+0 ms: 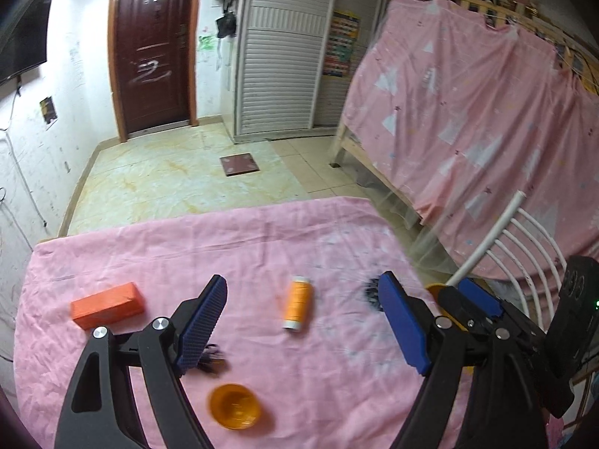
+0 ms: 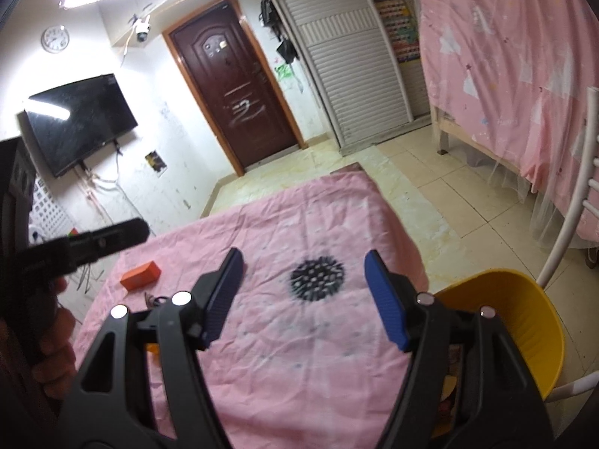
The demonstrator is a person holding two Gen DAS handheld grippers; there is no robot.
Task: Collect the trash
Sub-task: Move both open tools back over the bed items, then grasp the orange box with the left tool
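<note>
While both tools [image 1: 301, 321] [image 2: 303, 295] hang spread and empty, I'd pinch the light, rollable thread spool [image 1: 297, 307] across its middle.

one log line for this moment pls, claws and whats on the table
left claw: open, empty | right claw: open, empty | table: orange spool, orange block, orange cup | yellow bin: beside table

orange block [image 1: 108, 304]: 1 | thread spool [image 1: 297, 303]: 1 | orange cup [image 1: 235, 406]: 1 | yellow bin [image 2: 518, 331]: 1 | dark tangle [image 1: 211, 358]: perhaps 1
</note>
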